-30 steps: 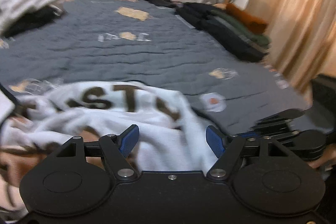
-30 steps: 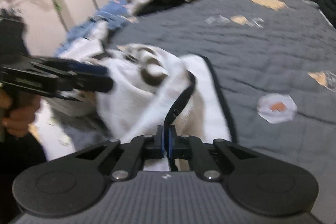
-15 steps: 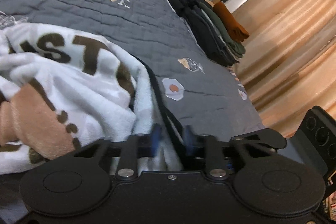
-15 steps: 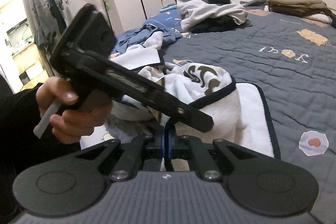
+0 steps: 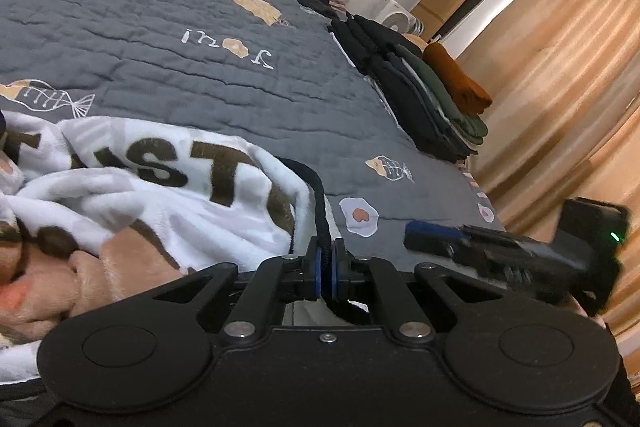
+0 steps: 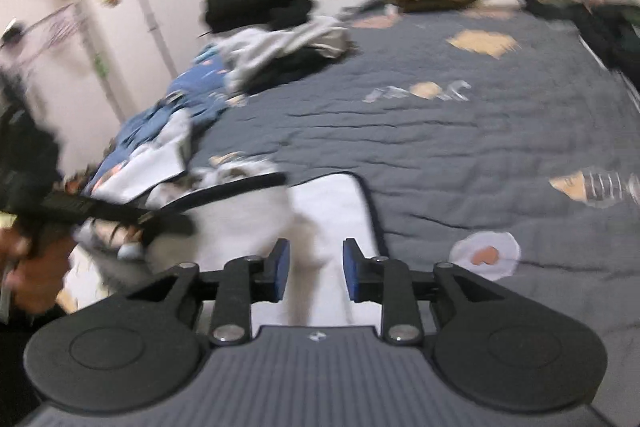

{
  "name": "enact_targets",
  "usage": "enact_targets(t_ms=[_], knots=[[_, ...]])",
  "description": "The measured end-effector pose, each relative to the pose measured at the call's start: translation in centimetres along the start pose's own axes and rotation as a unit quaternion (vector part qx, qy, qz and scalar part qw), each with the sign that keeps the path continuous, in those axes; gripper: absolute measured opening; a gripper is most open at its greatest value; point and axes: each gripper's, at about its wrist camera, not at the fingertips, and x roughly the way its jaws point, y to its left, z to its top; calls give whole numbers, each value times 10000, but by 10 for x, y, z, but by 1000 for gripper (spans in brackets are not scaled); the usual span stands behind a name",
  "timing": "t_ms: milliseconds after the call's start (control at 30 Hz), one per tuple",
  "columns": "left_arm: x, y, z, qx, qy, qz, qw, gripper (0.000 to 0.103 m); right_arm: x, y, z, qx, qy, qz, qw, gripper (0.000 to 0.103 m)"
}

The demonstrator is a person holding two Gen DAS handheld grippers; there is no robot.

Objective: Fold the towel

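Your left gripper (image 5: 326, 269) has its jaws clamped on the dark piped edge of the towel (image 5: 168, 195), low in the centre of the left wrist view. The towel, white with brown lettering, lies bunched on the grey quilted bed (image 5: 200, 67), filling the lower left of that frame. Your right gripper (image 6: 314, 269) has just been opening: its jaws stand apart over the towel's flat white part (nothing pinched between the pads), though that frame is blurred. Folded clothes (image 5: 432, 95) are stacked at the bed's right edge.
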Motion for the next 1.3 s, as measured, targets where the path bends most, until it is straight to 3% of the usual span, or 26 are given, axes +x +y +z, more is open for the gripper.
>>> enact_targets(t_ms=[100,200,467,667,867,933,1000,1100,1300], knots=[[-5,-1,2,12,-46,-32,10000,4,19,-15,3,297,8,-316,9991,30],[-9,-2,5,23,-92,-89,9999,4,46,-15,3,145,271,-467,9984,30],[-34,2,10,8,-339,-210,9992,4,102,-11,11,-252,840,-518,9948,36],[-49,11,15,-82,-479,-219,9986,4,122,-17,17,-192,788,-776,9937,43],[-58,14,15,-113,-545,-267,9981,4,147,-16,12,-270,1144,-748,9903,46],[-60,15,15,-116,-570,-296,9979,4,147,-17,11,-135,1093,-636,9919,38],[-63,17,16,-154,-608,-310,9975,4,145,-21,13,259,1145,-402,9923,9],[-71,19,19,-246,-761,-362,9961,4,138,-24,17,799,1101,-60,9907,7],[-108,19,40,-420,-1503,-461,9867,4,68,-41,27,1944,222,-53,9806,5]])
